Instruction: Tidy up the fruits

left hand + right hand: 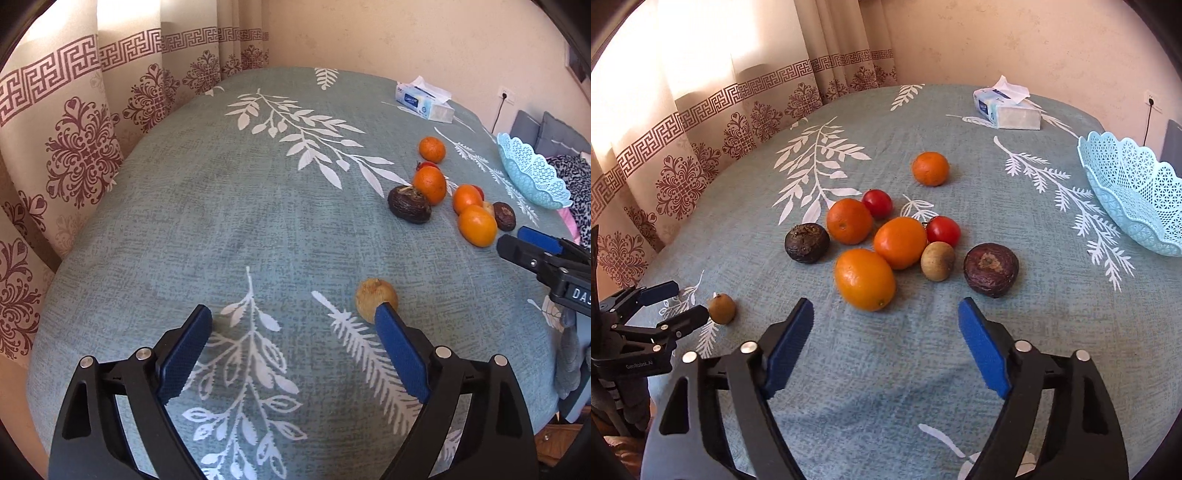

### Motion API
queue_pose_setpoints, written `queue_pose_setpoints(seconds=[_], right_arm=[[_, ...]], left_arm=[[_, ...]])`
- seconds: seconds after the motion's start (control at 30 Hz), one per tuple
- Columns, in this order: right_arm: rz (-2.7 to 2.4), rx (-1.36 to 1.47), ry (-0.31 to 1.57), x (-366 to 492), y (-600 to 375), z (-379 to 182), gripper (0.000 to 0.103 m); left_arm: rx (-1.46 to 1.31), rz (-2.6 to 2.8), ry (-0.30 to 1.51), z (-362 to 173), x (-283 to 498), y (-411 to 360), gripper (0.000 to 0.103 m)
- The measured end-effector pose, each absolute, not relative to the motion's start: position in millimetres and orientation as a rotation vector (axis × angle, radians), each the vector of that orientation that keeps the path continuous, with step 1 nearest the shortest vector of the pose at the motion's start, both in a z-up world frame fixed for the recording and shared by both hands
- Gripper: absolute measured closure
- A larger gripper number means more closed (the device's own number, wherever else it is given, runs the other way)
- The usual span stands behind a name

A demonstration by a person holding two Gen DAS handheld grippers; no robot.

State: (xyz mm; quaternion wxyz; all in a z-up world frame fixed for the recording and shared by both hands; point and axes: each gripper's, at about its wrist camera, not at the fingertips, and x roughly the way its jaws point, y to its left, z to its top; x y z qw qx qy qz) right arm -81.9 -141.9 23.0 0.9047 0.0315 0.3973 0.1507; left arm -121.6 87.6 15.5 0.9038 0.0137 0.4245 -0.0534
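Observation:
Several oranges lie grouped on the table; the nearest orange (865, 278) is just ahead of my open right gripper (886, 317). Two red tomatoes (877, 202) (943, 230), two dark wrinkled fruits (807, 242) (991, 268) and a small tan fruit (937, 260) lie among them. A second small brown fruit (376, 297) lies apart, touching the tip of my open left gripper's (293, 321) right finger; it also shows in the right wrist view (721, 308). A light blue lattice basket (1137, 199) stands empty at the right.
The table wears a teal cloth with white leaf prints (258, 221). A tissue box (1008, 109) sits at the far side. Patterned curtains (74, 147) hang behind the left edge. Grey cushions and patterned fabric (576, 177) lie beyond the right edge.

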Motion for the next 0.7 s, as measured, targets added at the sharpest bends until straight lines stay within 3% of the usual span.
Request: queue_pose_setpoints(seconds=[0.23,0.4,0.53,0.7], right_arm=[[0.337,0.083,0.865,-68.5,-137.0,15.8,0.049],[0.345,0.094,0.888,-51.6,-129.2,13.3,0.052],[0.345,0.081,0.905,-43.0,-122.0,9.9,0.062],[0.361,0.083,0.892,-47.8,-123.3,13.8,0.062]], left_arm=[[0.048,-0.187,0.865,16.8,-117.2,63.0,0.021],[0.042,-0.2,0.857,18.7,-109.9,57.6,0.024],[0.03,-0.207,0.896,10.8,-102.0,55.9,0.042],[0.047,-0.184,0.897,7.1,-101.2,55.4,0.059]])
